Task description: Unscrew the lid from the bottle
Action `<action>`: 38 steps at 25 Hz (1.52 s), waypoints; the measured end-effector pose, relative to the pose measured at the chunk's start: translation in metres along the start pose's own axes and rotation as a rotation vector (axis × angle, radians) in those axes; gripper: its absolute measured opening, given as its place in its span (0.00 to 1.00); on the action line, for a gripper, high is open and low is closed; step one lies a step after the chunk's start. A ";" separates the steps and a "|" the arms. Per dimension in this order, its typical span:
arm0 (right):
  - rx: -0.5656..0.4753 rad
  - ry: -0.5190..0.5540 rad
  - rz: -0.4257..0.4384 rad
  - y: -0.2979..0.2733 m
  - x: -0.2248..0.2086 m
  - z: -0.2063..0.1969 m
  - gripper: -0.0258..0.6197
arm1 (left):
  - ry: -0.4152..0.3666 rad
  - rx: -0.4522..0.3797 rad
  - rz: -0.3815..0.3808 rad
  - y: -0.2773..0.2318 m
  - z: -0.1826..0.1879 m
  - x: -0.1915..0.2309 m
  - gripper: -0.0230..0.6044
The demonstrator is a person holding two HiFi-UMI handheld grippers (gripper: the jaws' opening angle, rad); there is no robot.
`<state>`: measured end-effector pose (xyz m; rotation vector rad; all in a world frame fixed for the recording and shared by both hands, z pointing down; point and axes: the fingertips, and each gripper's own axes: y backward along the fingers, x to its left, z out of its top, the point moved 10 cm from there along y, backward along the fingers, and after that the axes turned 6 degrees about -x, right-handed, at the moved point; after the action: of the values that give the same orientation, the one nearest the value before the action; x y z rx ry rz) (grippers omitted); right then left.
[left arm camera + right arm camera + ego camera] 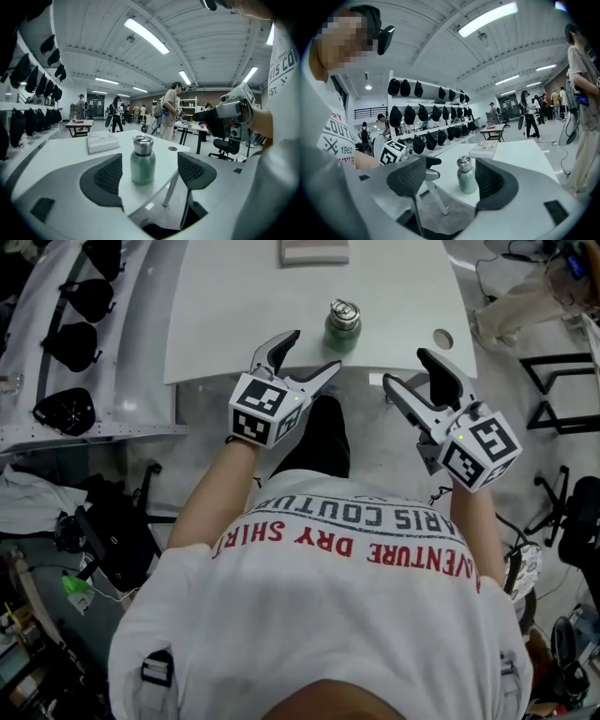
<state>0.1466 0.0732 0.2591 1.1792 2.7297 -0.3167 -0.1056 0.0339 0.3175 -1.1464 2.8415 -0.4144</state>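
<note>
Since the bottle stands upright near the front edge of the counter, with its steel lid seated on top and nothing touching it, the unscrewing looks not yet begun. The left hand-held gripper hovers just short of the counter edge with its jaws spread wide and empty. The bottle is framed in the gap between them, likely lined up so the jaws can take the green body and hold it against turning. The right hand-held gripper hangs off to the other side, jaws likewise apart and holding nothing — probably free for the lid. A flat box lies at the far edge, well apart from the bottle.
</note>
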 end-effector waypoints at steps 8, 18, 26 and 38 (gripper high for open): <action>0.026 -0.034 0.000 -0.041 -0.023 -0.017 0.52 | -0.015 0.049 -0.024 -0.052 -0.029 0.030 0.62; 0.042 -0.050 0.023 -0.079 -0.044 -0.037 0.52 | -0.004 0.031 -0.114 -0.093 -0.048 0.040 0.62; 0.070 -0.001 0.035 -0.109 -0.053 -0.044 0.52 | -0.006 0.022 -0.177 -0.107 -0.052 0.040 0.62; 0.116 0.177 0.062 -0.148 -0.049 -0.048 0.52 | -0.009 0.010 -0.202 -0.108 -0.053 0.043 0.62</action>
<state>0.0689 -0.0485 0.3357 1.3813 2.8505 -0.3847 -0.0711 -0.0581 0.3998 -1.4346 2.7220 -0.4306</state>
